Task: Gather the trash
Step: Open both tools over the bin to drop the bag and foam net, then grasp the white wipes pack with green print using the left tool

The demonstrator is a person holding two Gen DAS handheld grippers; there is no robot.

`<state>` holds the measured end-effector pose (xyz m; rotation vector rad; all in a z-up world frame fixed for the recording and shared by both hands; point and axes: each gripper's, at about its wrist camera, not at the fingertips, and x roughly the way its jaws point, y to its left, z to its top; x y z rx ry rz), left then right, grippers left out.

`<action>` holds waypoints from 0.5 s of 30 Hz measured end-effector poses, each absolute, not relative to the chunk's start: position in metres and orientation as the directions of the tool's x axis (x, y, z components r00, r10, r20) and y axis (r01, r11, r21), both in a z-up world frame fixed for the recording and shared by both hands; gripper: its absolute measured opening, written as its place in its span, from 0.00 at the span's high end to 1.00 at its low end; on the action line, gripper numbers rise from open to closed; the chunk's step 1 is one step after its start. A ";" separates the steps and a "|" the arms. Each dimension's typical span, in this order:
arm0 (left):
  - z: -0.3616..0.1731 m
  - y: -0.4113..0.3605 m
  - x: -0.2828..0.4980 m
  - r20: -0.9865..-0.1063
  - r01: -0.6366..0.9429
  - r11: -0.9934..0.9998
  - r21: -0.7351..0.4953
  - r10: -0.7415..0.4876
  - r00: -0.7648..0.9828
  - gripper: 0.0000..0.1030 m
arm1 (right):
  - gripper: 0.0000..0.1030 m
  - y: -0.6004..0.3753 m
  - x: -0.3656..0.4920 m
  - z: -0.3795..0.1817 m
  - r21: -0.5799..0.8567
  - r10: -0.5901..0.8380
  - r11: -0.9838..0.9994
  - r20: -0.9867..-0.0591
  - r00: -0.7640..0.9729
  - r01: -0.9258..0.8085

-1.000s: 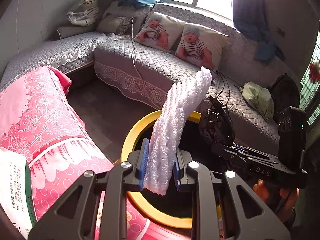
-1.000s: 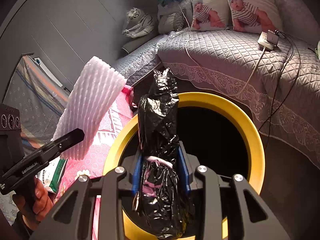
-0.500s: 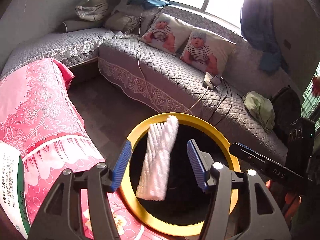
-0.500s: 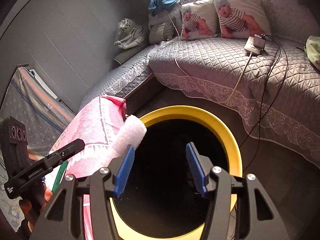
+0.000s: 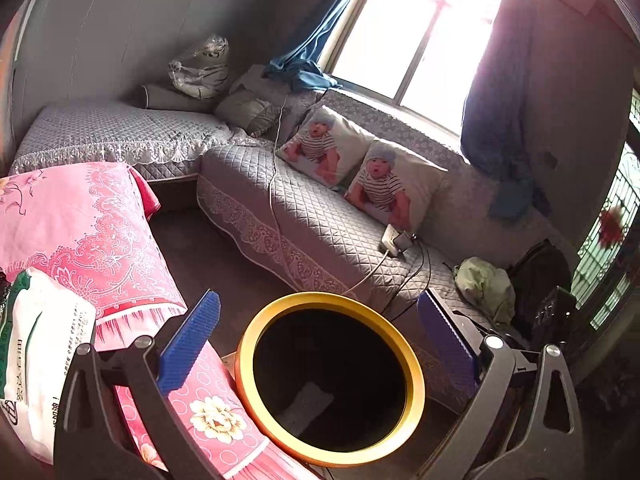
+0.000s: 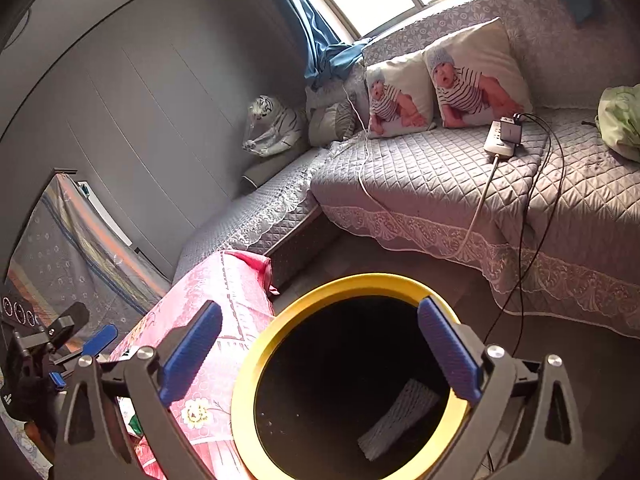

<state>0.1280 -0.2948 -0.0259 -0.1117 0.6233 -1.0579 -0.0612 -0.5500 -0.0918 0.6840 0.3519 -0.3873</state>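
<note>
Overhead, both grippers, left [image 5: 318, 348] and right [image 6: 319, 350], hung above the yellow-rimmed bin [image 6: 256, 344], fingers spreading wide with nothing between them, likely to drop trash. White foam wrap [image 6: 400, 416] lay inside the bin. A pink-covered bench [image 5: 80, 224] stood beside it, a grey quilted sofa [image 6: 440, 176] beyond.
</note>
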 end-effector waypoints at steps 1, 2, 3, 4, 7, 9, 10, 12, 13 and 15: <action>-0.019 -0.287 0.124 -0.414 0.781 0.504 -0.369 -0.842 0.347 0.08 | 0.08 -0.546 -0.059 -0.090 0.535 -0.218 0.720 -0.430 0.876 0.442; -0.012 -0.277 0.120 -0.406 0.779 0.520 -0.351 -0.834 0.374 0.08 | 0.08 -0.542 -0.056 -0.088 0.531 -0.205 0.732 -0.425 0.882 0.426; -0.005 -0.267 0.117 -0.401 0.769 0.553 -0.322 -0.815 0.418 0.08 | 0.08 -0.537 -0.053 -0.085 0.528 -0.192 0.744 -0.420 0.887 0.410; 0.002 -0.255 0.113 -0.385 0.761 0.578 -0.296 -0.801 0.458 0.08 | 0.08 -0.533 -0.050 -0.083 0.523 -0.180 0.754 -0.416 0.891 0.397; 0.025 -0.205 0.105 -0.298 0.715 0.647 -0.264 -0.760 0.578 0.08 | 0.08 -0.517 -0.038 -0.078 0.508 -0.141 0.783 -0.417 0.898 0.359; 0.039 -0.165 0.103 -0.233 0.685 0.670 -0.287 -0.742 0.628 0.08 | 0.08 -0.508 -0.031 -0.076 0.513 -0.099 0.796 -0.413 0.905 0.321; 0.045 -0.144 0.103 -0.205 0.666 0.681 -0.304 -0.730 0.652 0.08 | 0.08 -0.503 -0.026 -0.075 0.519 -0.069 0.801 -0.415 0.907 0.298; 0.053 -0.101 0.107 -0.155 0.645 0.691 -0.326 -0.712 0.685 0.08 | 0.08 -0.495 -0.018 -0.075 0.533 -0.011 0.806 -0.421 0.907 0.257; 0.056 -0.080 0.109 -0.142 0.628 0.707 -0.326 -0.694 0.706 0.08 | 0.08 -0.489 -0.015 -0.074 0.538 0.014 0.809 -0.422 0.906 0.238; 0.058 -0.041 0.114 -0.131 0.578 0.761 -0.295 -0.632 0.764 0.08 | 0.08 -0.479 -0.008 -0.072 0.539 0.049 0.815 -0.428 0.903 0.211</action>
